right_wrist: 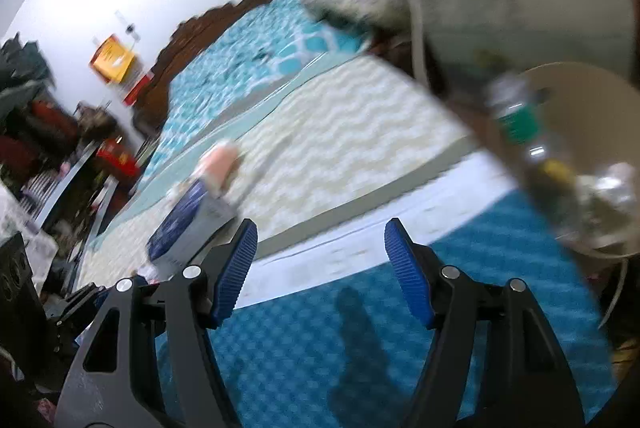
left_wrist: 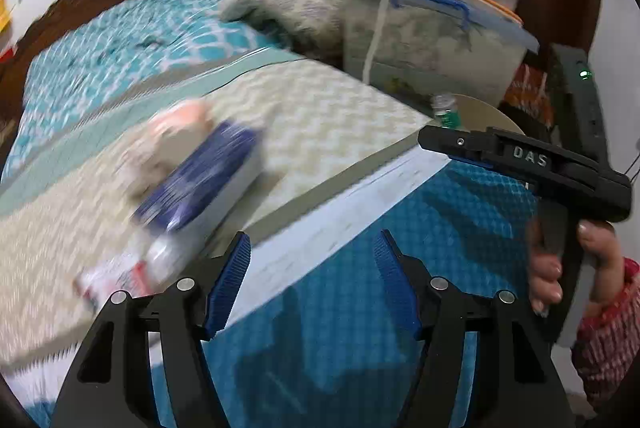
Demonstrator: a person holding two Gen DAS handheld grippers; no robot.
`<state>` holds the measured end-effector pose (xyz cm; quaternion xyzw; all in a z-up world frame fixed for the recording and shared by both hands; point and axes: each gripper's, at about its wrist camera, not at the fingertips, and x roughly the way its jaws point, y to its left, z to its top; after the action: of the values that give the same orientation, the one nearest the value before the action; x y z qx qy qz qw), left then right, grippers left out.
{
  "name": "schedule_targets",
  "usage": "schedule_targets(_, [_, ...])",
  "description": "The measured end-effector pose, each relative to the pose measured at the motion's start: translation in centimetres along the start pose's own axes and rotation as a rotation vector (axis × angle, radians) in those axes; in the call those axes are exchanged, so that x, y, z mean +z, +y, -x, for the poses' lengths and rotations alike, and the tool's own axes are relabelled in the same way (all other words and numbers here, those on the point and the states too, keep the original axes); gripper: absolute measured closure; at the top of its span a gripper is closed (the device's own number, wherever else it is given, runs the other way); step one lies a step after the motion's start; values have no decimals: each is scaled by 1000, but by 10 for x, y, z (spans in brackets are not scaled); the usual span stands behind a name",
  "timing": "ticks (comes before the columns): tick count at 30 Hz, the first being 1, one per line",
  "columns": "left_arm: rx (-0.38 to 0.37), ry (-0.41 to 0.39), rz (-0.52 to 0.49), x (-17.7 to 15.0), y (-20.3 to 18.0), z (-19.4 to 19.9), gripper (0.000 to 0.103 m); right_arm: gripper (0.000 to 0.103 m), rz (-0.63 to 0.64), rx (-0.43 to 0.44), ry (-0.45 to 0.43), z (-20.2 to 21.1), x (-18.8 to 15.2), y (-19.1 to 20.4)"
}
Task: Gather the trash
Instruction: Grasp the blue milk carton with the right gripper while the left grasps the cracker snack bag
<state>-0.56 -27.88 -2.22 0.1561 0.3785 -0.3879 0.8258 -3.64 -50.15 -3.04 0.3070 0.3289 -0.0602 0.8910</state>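
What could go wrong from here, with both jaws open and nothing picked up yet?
1. Both views are motion-blurred; the left gripper may misjudge the blue-and-white box on the cream mat.
2. The box lies against a pale pink item and a small packet, so a grab could catch or shove the wrong piece.
3. The clear bottle leans in a bowl beside the right gripper; a sweep could tip it.

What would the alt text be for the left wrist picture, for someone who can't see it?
An open, empty claw with blue pads hovers over a bed; a blurred blue-and-white box and a peach object lie on a cream blanket ahead. At right, a hand holds the other claw's handle, near plastic storage bins.
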Motion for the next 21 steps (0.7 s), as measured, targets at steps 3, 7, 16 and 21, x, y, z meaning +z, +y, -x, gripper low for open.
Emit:
schedule_targets(3, [54,-3,91,-19,39,19,42,36,30,47,48,-19,-5,24])
schedule_targets(7, [209,45,209,-34,89,21,42,35,30,124,133,-53,-5,55])
schedule_targets(16, [249,71,294,-51,122,12,30,21,58,154,265,-136,-8,134])
schedule_targets(21, [205,77,287,-44,123,1,22,14,100,96,268,-162,-6,163])
